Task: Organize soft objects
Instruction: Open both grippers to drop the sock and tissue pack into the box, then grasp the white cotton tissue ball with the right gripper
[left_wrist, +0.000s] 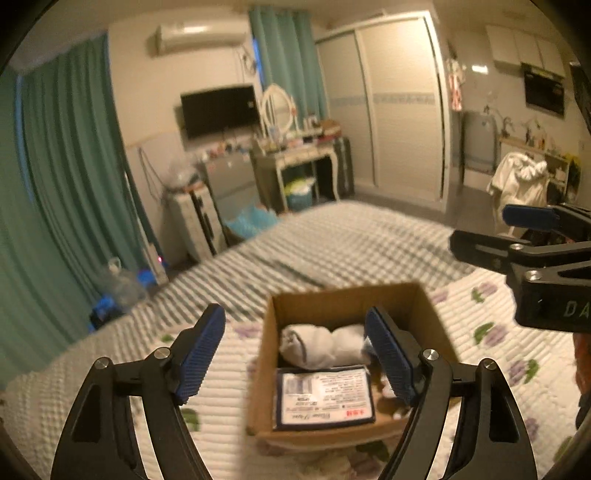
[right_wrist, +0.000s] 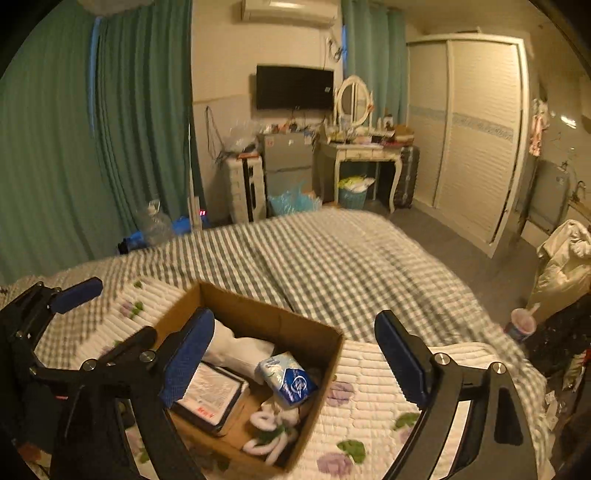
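Two claws we hold wide apart and empty: left claw (left_wrist: 295, 354), right claw (right_wrist: 295, 354). Just beyond them a cardboard box (right_wrist: 314, 332) sits on the bed (right_wrist: 332, 258), holding a white rolled cloth (left_wrist: 321, 345), tissue pack (right_wrist: 288, 378) and flat packet (left_wrist: 323, 398). Farther off, a dressing table (right_wrist: 364, 151).

Cardboard box (right_wrist: 258, 373) sits on the quilt (right_wrist: 373, 384), which lies on the bed (right_wrist: 325, 258). In the box: rolled towel (right_wrist: 236, 347) at the far side, flat packaged item (right_wrist: 210, 397) at the near left, tissue pack (right_wrist: 288, 376) to its right, knotted rope-like item (right_wrist: 271, 432) at the near right corner. Beyond the bed's far edge: dressing table (right_wrist: 364, 151) with mirror (right_wrist: 354, 99) on it, fridge (right_wrist: 286, 162) left of the table, TV (right_wrist: 294, 87) on the wall above. Wardrobe (right_wrist: 476, 129) stands right of the table. Basket (right_wrist: 352, 195) sits under the table.
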